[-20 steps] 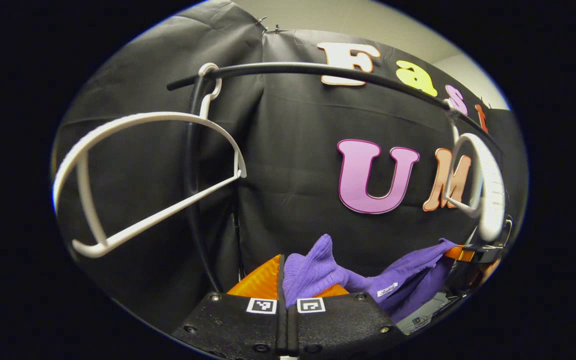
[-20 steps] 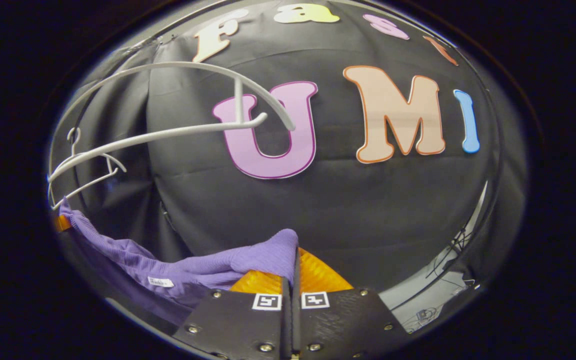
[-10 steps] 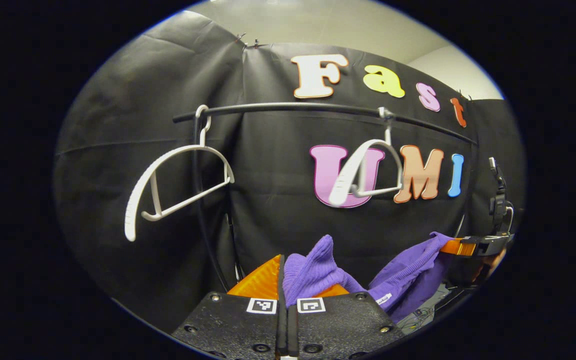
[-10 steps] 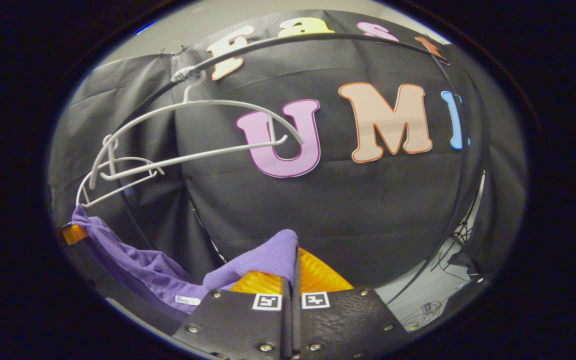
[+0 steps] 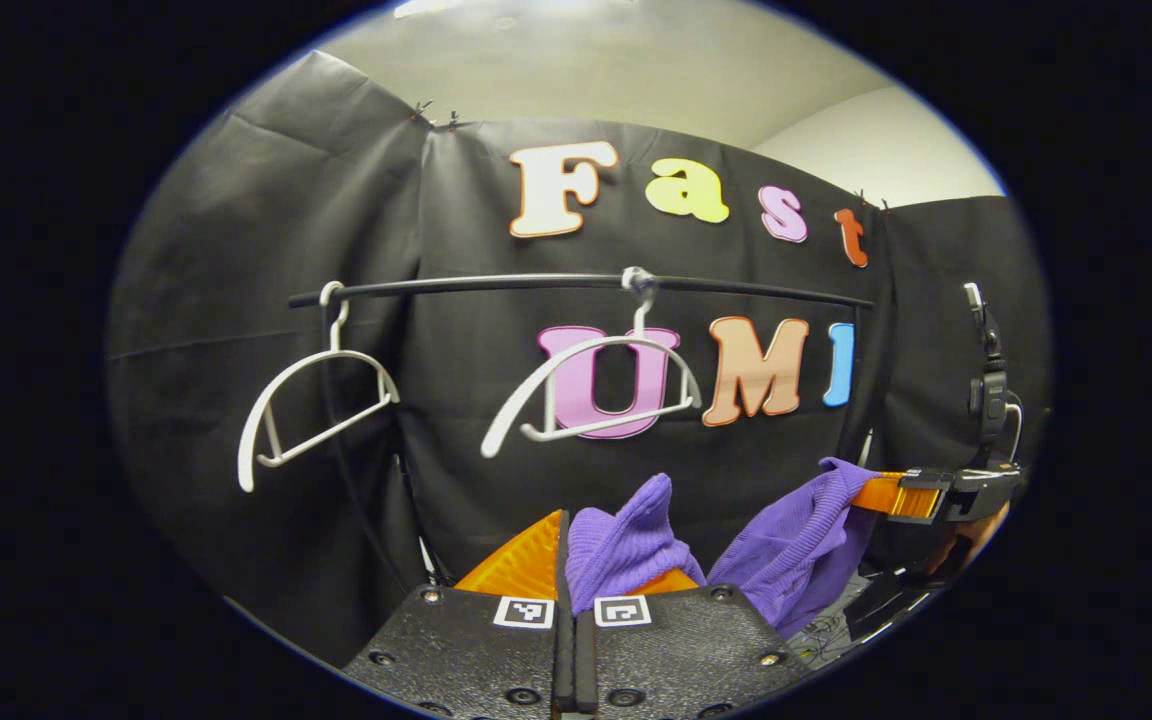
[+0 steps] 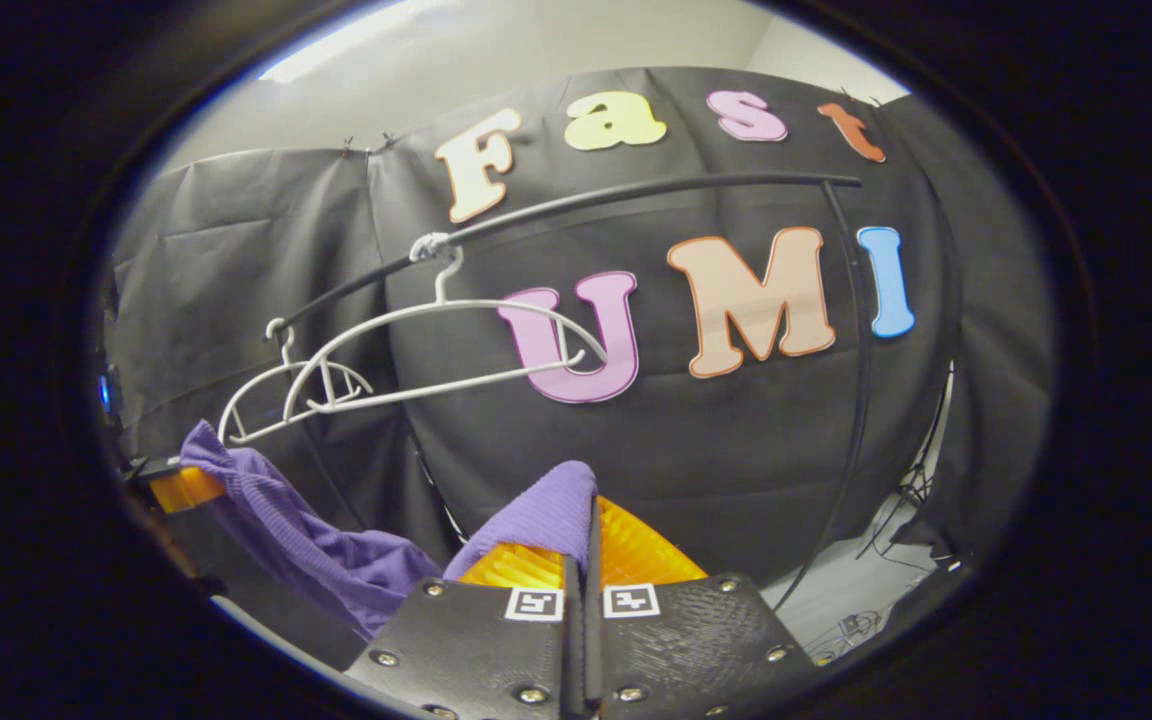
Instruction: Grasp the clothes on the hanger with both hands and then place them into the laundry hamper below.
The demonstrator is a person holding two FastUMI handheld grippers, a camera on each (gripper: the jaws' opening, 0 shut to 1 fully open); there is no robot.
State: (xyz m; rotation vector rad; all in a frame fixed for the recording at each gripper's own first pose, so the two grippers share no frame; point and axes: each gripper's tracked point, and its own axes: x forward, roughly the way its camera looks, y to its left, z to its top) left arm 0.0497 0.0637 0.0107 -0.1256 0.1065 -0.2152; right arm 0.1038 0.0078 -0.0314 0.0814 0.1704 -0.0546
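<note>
In the left gripper view we see our left gripper [image 5: 568, 560] with its orange fingers [image 5: 521, 558] pressed together on a bunched fold of the purple garment [image 5: 626, 545], which rises in a peak just above the fingertips. The knit cloth sags to the right and climbs to the right gripper [image 5: 886, 494], farther off at the right edge, whose orange fingers pinch the other end. Behind, a black rail [image 5: 576, 285] carries two bare white hangers: the left hanger [image 5: 311, 410] tilted near the rail's end, the middle hanger [image 5: 591, 390] near its centre, both well above the garment. In the right gripper view we see the right gripper [image 6: 588, 550] closed tight on a purple fold that drapes over its left finger. The garment [image 6: 316, 530] dips low to the left and rises to the left gripper [image 6: 181, 487] at the left edge, clamped on it too. The two hangers [image 6: 436, 350] hang from the rail [image 6: 636, 195] above the cloth.
</note>
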